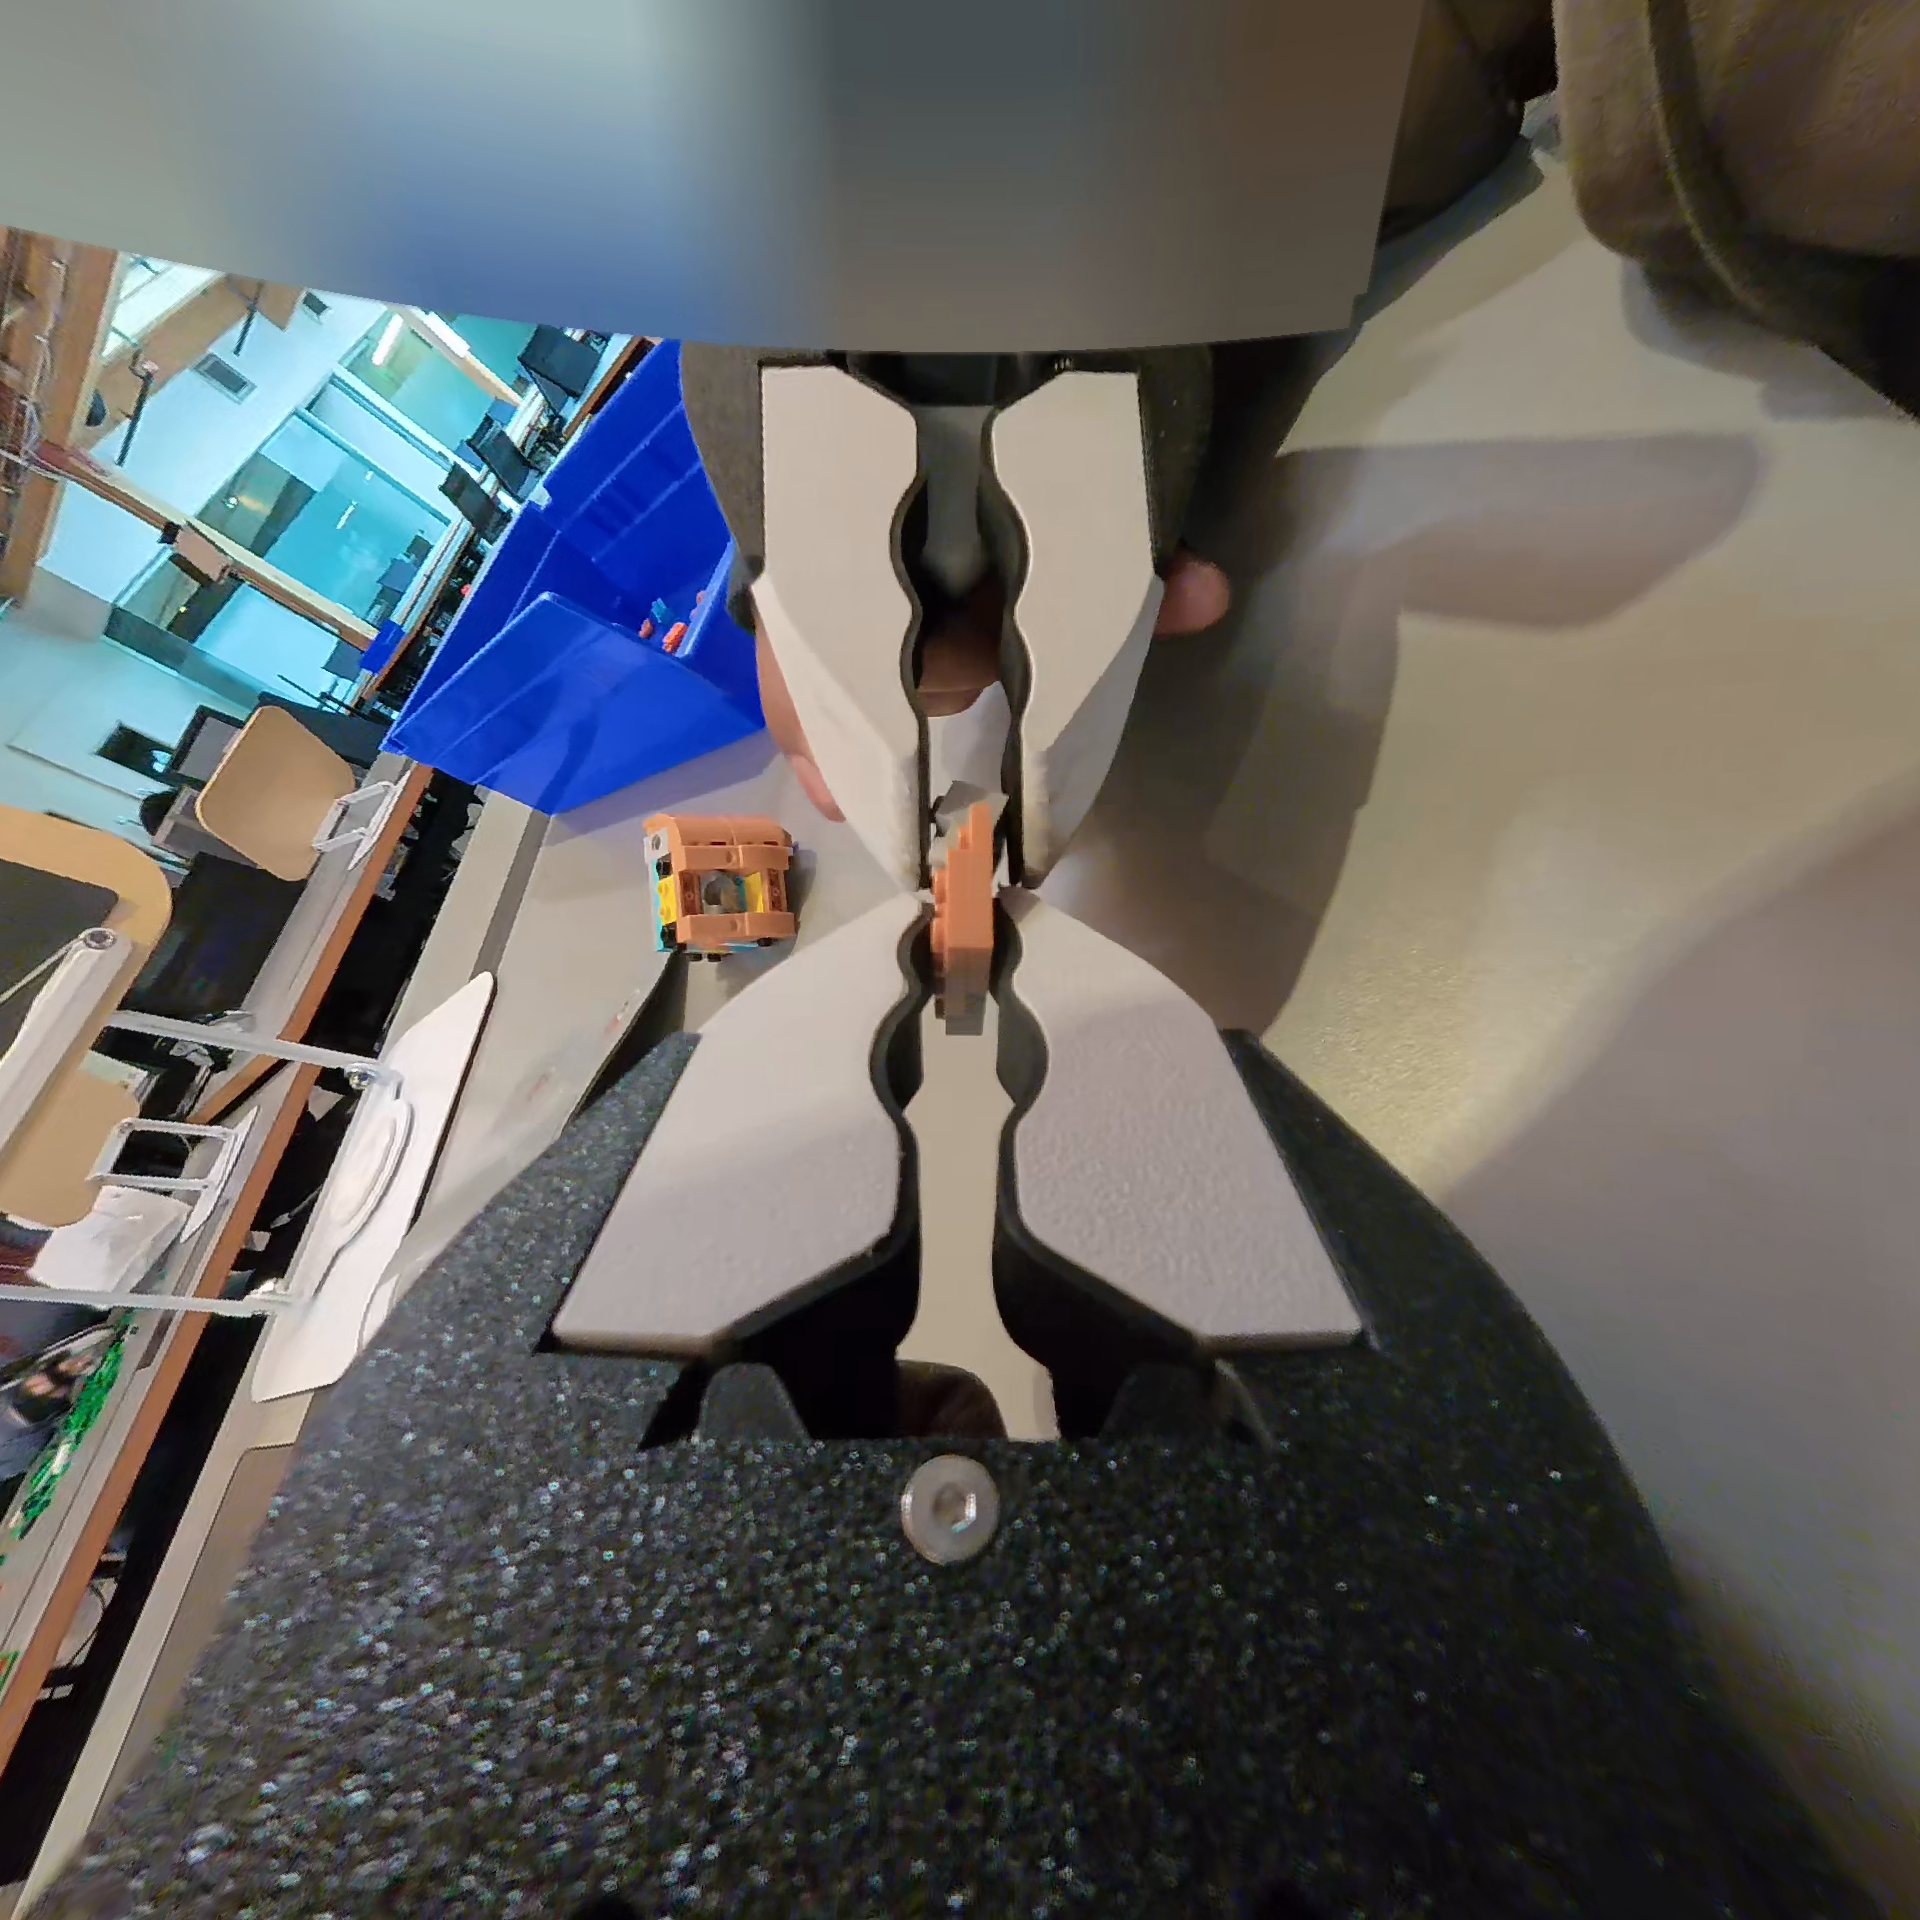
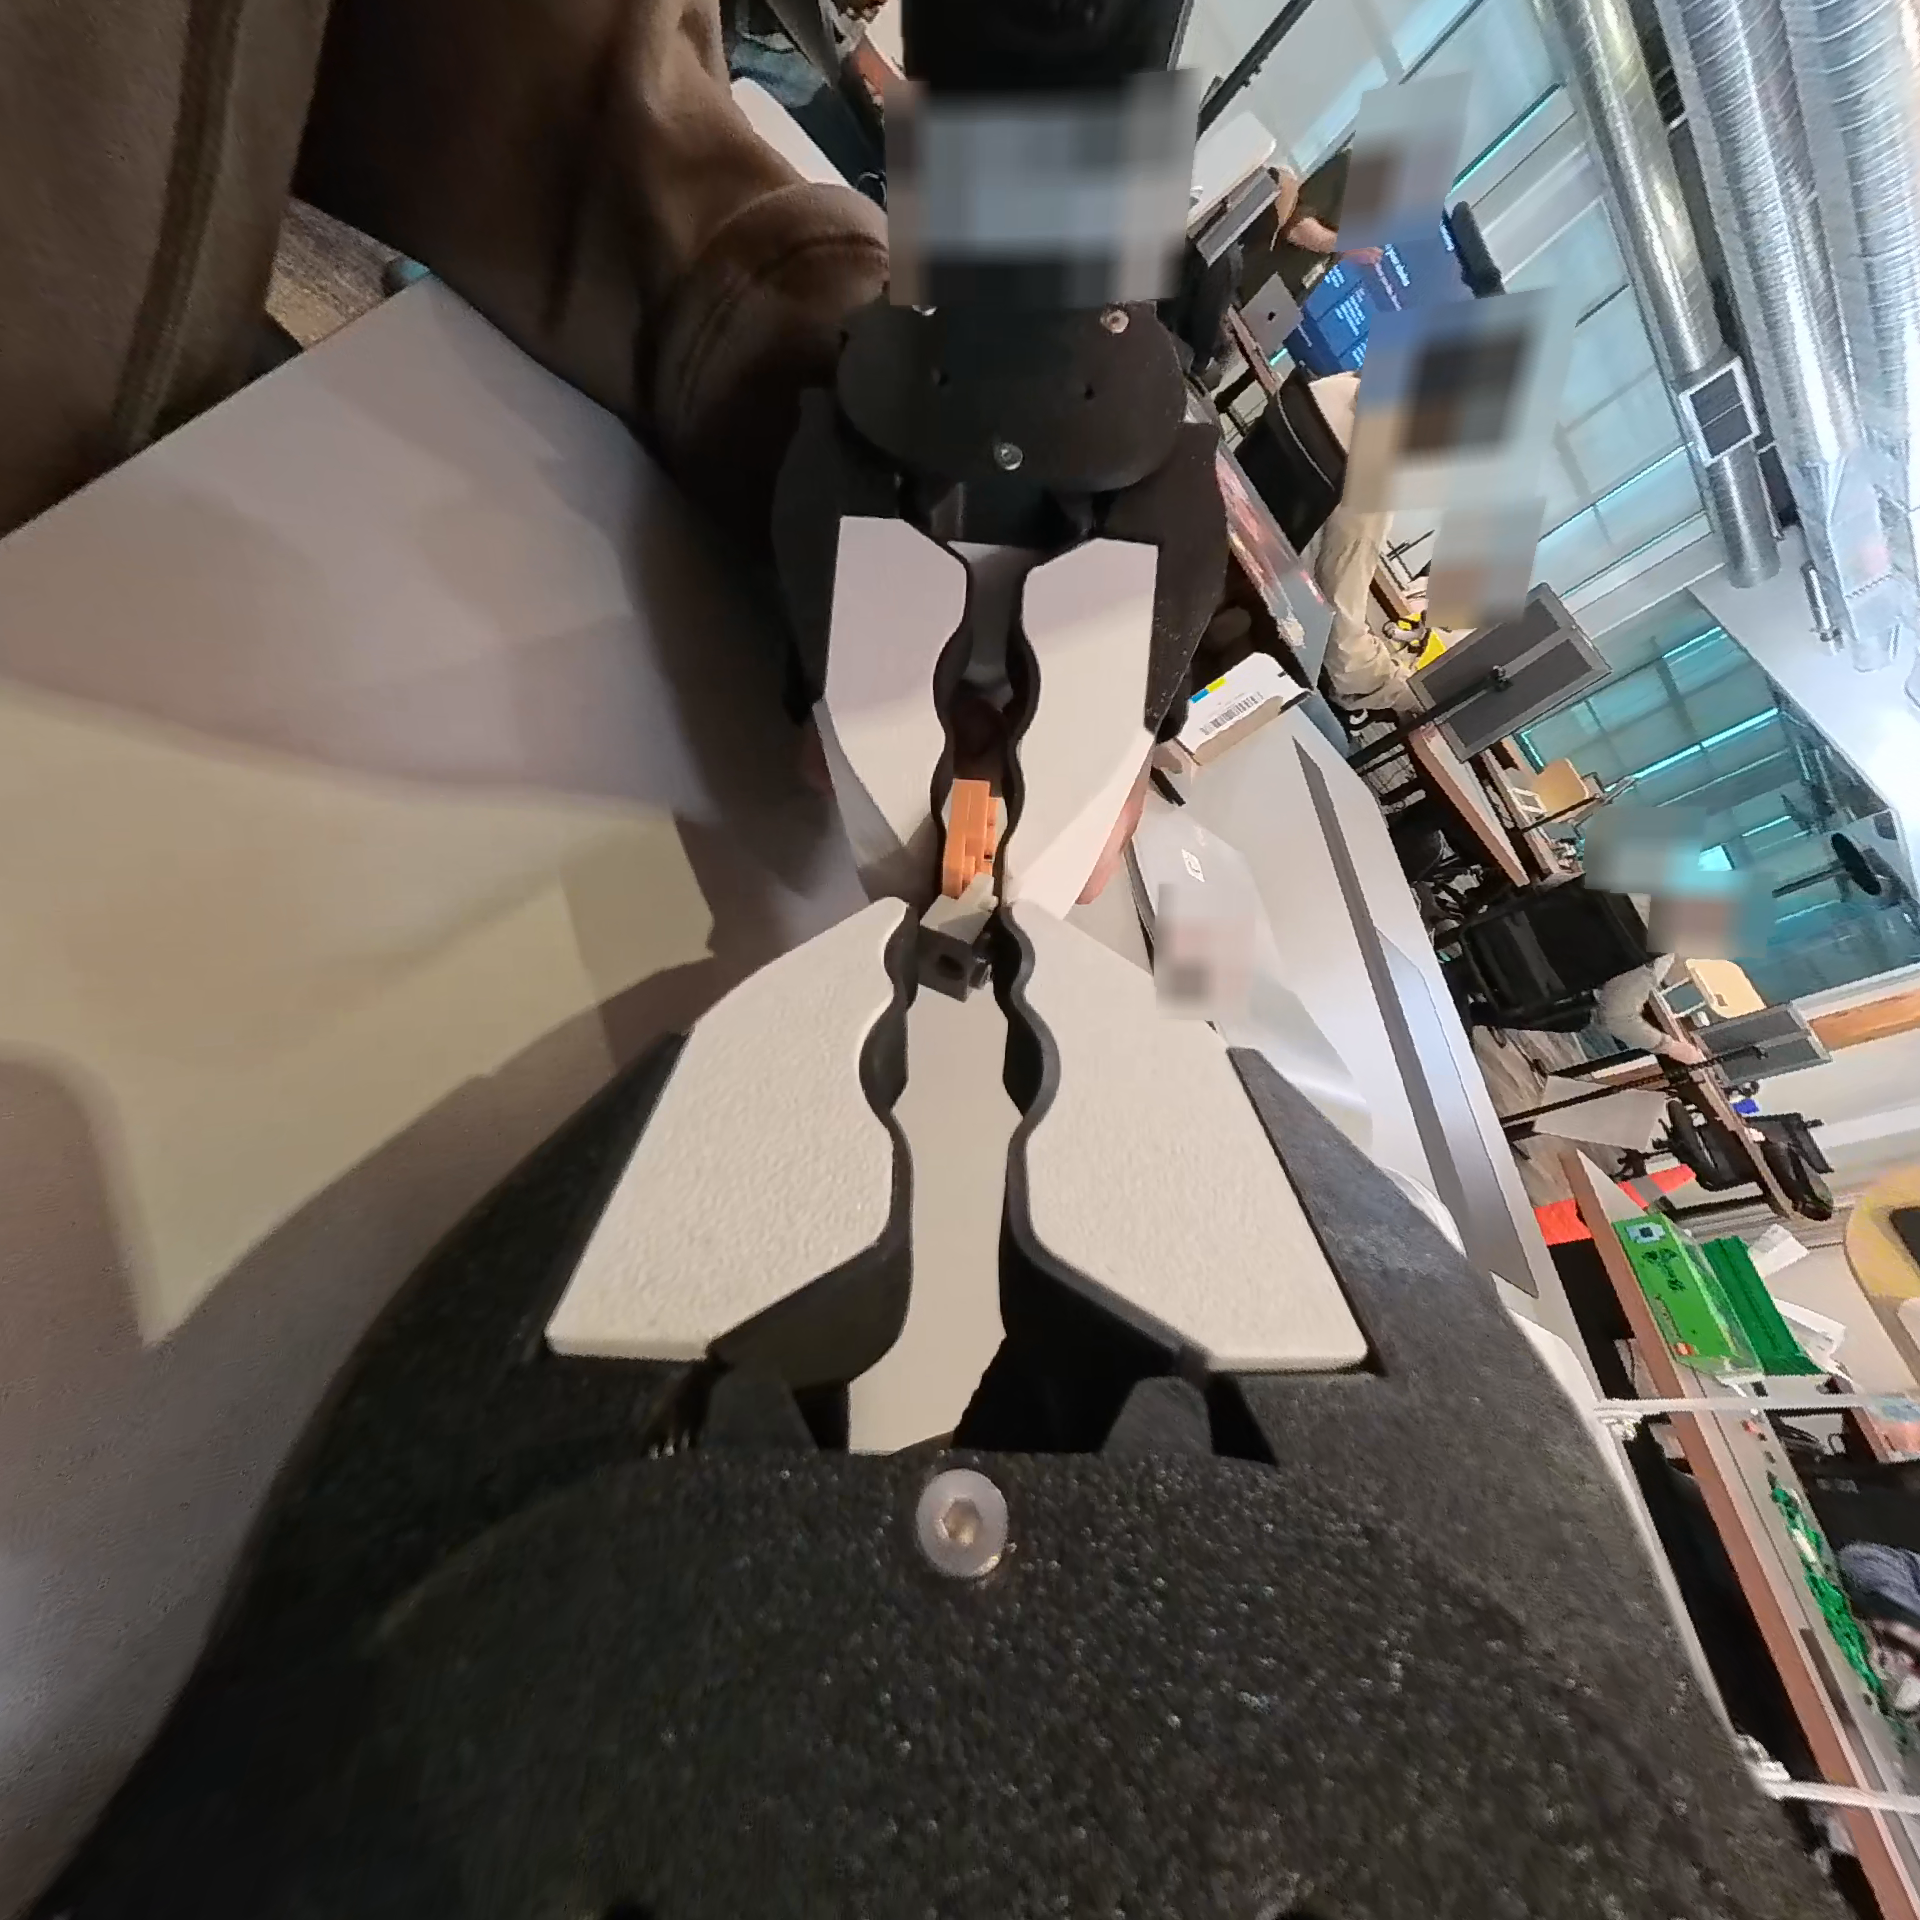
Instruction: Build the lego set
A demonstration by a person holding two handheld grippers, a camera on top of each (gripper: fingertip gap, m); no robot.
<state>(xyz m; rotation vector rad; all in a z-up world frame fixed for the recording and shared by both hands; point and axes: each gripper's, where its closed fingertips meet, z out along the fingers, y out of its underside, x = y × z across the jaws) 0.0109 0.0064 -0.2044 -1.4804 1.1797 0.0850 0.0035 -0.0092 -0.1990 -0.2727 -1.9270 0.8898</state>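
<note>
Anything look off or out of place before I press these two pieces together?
Nothing spilled or broken. The left gripper holds the orange piece, the right gripper the grey-and-black piece, meeting tip to tip. The small brown model lies tipped on the table.

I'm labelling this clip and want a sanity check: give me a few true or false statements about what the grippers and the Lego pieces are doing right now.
1. The left gripper is shut on an orange brick piece. True.
2. The right gripper is open and holds nothing. False: it is shut on a grey and black piece.
3. The small brown Lego model is held in a gripper. False: it sits on the table.
4. Blue bins stand beyond the model. True.
</note>
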